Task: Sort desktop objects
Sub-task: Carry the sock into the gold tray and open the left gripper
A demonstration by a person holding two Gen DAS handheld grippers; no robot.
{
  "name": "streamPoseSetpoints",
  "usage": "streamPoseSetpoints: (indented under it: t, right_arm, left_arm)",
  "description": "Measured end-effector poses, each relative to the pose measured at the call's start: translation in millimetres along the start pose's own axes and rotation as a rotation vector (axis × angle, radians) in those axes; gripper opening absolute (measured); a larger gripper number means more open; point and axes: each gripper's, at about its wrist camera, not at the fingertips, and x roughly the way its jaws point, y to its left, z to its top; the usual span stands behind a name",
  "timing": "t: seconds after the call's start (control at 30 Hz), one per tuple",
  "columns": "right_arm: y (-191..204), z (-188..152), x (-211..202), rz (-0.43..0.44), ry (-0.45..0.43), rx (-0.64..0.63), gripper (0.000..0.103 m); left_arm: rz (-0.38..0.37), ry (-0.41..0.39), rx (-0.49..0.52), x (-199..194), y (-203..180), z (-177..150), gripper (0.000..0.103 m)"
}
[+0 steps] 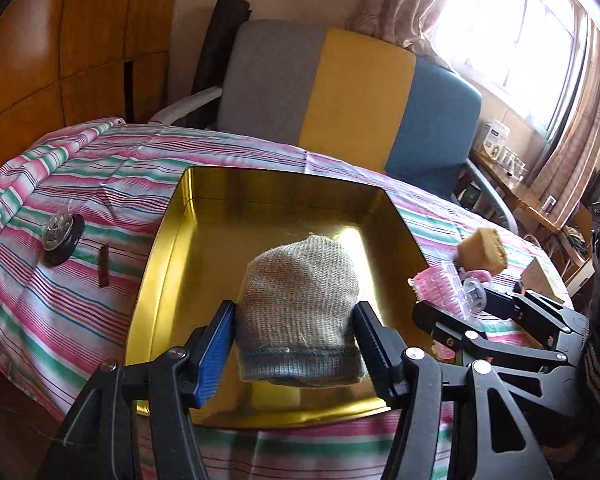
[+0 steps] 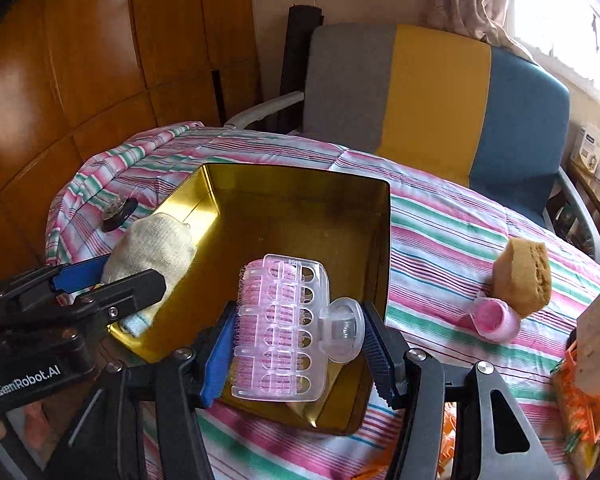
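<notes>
A gold metal tin sits open on the striped tablecloth. My left gripper is shut on a beige knitted sock and holds it over the tin; the sock also shows in the right wrist view by the tin's left rim. My right gripper is shut on a clear and pink hair roller clip over the tin's near edge; it appears in the left wrist view at the tin's right.
A brown sponge and a small pink roller lie right of the tin. A black-based clear knob and a small brown stick lie left. A boxy item with orange clips sits far right. A chair stands behind.
</notes>
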Motion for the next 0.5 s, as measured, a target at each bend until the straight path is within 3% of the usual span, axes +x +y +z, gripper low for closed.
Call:
streamPoseSetpoints:
  t: [0.23,0.5]
  right_arm:
    - [0.1,12.8,28.1,-0.024,0.040,0.019,0.059]
    - [2.0,9.6,40.6,-0.023,0.068,0.015,0.061]
  left_arm:
    - [0.047,0.011,0.001,18.8,10.6,6.9,0.060]
    - [0.039,0.018,-0.033,10.6,15.7,-4.9,0.061]
